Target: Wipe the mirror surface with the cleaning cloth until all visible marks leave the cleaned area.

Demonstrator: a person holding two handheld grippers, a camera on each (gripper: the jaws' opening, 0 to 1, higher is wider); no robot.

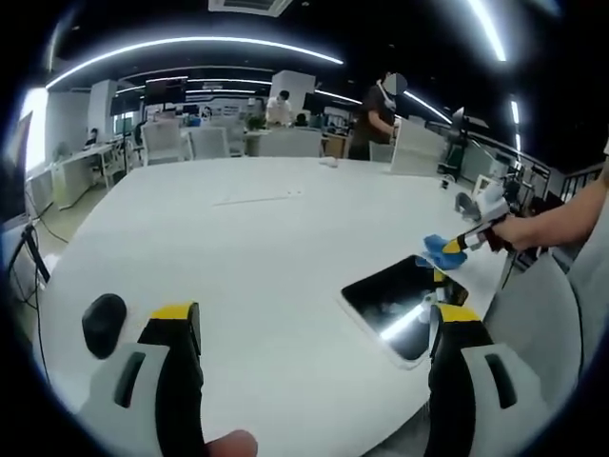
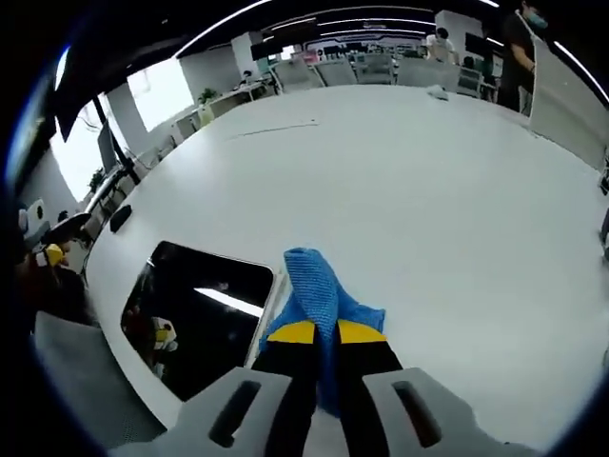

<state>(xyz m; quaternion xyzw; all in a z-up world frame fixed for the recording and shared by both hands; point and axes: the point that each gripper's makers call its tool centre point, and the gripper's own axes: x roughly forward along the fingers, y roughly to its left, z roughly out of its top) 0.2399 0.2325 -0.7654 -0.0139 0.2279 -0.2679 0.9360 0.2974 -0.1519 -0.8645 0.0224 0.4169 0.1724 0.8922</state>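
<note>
Cloth first: blue, knitted-looking microfibre cleaning cloth (image 2: 319,295), bunched and pinched between the jaws of the right tool (image 2: 318,332), which are clenched on its near end. The free end sticks forward past the yellow jaw tips. In the left gripper view the same cloth (image 1: 443,251) hangs from that tool, held by a person's hand (image 1: 511,231), just above the far edge of the mirror.

Mirror: flat rectangular glass panel with rounded corners and a pale border (image 2: 195,324), lying face up near the edge of the broad white counter (image 2: 428,190). It reflects dark ceiling and a strip light. From the left gripper view, pale smudges show on its surface (image 1: 404,300). The cloth is just beside the mirror's border, not yet clearly pressed on the glass.

Handling, as judgement: cloth is light, soft and floppy; gripped by one end it will fold and drag, so a hold nearer the middle gives a fuller pad. Mirror looks thin, smooth and breakable, and likely to slide on the slick counter under sideways strokes; steady it by the border, not the glass.

Left tool (image 1: 314,324): jaws spread wide, released, grasping nothing, above the counter near the mirror's near corner.
</note>
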